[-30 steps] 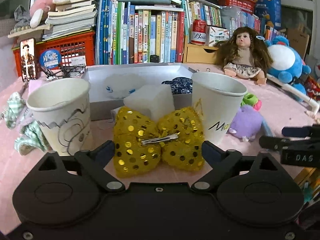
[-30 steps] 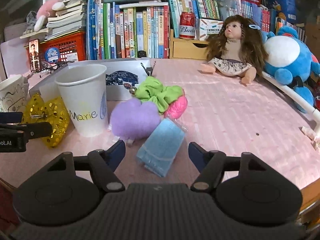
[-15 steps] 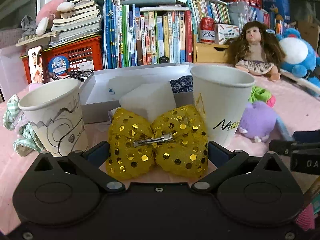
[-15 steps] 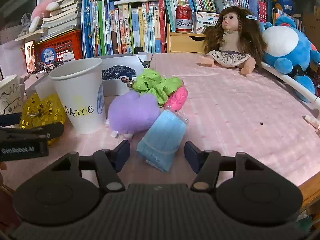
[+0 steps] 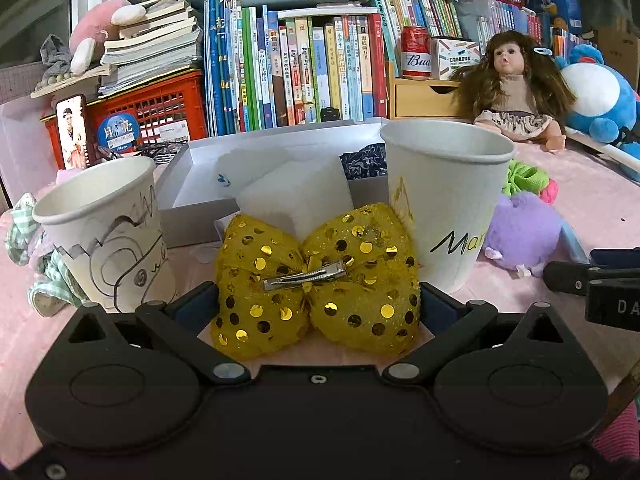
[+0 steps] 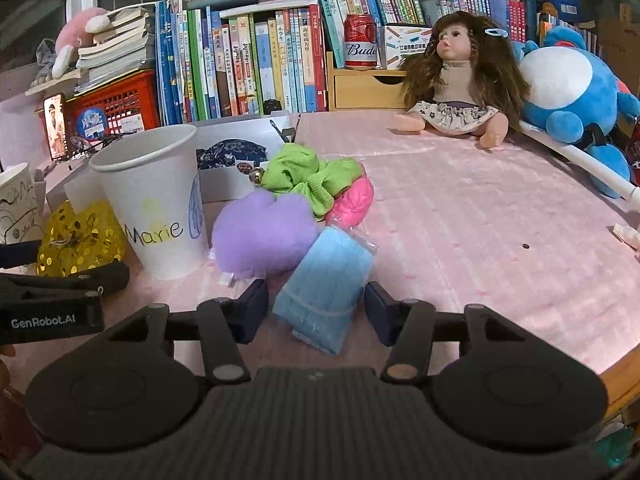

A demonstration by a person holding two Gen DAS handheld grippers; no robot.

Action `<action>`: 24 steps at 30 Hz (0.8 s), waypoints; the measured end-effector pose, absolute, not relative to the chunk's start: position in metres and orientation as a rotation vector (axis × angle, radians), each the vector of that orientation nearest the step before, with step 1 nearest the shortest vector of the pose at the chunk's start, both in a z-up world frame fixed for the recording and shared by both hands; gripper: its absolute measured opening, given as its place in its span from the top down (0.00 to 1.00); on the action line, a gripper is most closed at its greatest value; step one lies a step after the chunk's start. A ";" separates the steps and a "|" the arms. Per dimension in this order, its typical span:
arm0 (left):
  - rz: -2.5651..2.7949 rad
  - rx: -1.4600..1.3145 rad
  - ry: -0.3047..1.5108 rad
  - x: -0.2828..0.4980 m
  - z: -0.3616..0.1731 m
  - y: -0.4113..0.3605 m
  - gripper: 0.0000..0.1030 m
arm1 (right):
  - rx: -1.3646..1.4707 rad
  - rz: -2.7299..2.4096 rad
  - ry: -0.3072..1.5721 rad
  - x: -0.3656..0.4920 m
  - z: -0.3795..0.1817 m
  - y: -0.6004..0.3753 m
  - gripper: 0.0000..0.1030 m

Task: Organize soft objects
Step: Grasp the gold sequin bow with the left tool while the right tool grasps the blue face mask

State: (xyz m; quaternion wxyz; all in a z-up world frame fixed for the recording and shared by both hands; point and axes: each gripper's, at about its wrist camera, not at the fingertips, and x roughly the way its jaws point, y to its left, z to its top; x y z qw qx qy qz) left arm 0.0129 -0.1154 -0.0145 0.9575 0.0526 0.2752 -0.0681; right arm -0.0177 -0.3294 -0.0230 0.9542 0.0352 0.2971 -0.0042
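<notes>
Between the spread jaws of the left gripper [image 5: 318,304], a yellow sequined bow [image 5: 316,280] with a metal clip is framed on the pink tablecloth [image 6: 460,220], not yet pinched. Just right of it a paper cup [image 6: 154,200] lettered "Marie" is seen, and to the left a second cup [image 5: 104,236] with scribbled lines. On the right, a blue packet [image 6: 326,280] is flanked by the open jaws of the right gripper [image 6: 316,310], untouched. A purple plush heart [image 6: 262,232], a green scrunchie [image 6: 308,178] and a pink item [image 6: 354,202] are bunched just beyond. Far back, a "Bud" can [image 6: 360,42] is shelved. "GenRobot.AI" is printed on the left gripper's side.
</notes>
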 end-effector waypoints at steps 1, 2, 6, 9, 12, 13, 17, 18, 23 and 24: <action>-0.140 0.102 0.559 0.013 -0.014 -0.114 0.00 | 0.073 -0.011 0.602 -0.017 -0.023 -0.329 0.45; -0.142 0.099 0.560 0.014 -0.014 -0.114 0.00 | 0.074 -0.012 0.601 -0.017 -0.023 -0.329 0.46; -0.149 0.086 0.564 0.016 -0.013 -0.110 0.00 | 0.070 -0.017 0.596 -0.016 -0.023 -0.328 0.49; -0.150 0.083 0.565 0.016 -0.011 -0.109 0.02 | 0.069 -0.029 0.595 -0.015 -0.023 -0.328 0.54; -0.151 0.084 0.557 0.012 -0.010 -0.109 0.11 | 0.085 -0.036 0.595 -0.015 -0.022 -0.330 0.56; -0.151 0.088 0.554 0.011 -0.009 -0.110 0.13 | 0.087 -0.038 0.595 -0.015 -0.022 -0.330 0.57; -0.155 0.125 0.549 0.005 -0.006 -0.112 0.24 | 0.090 -0.043 0.586 -0.017 -0.020 -0.330 0.57; -0.154 0.134 0.546 0.003 -0.005 -0.112 0.26 | 0.088 -0.044 0.583 -0.017 -0.019 -0.329 0.57; -0.163 0.131 0.539 -0.006 0.002 -0.107 0.34 | 0.074 -0.049 0.562 -0.019 -0.014 -0.328 0.57; -0.165 0.130 0.534 -0.008 0.005 -0.106 0.35 | 0.074 -0.049 0.559 -0.019 -0.013 -0.328 0.57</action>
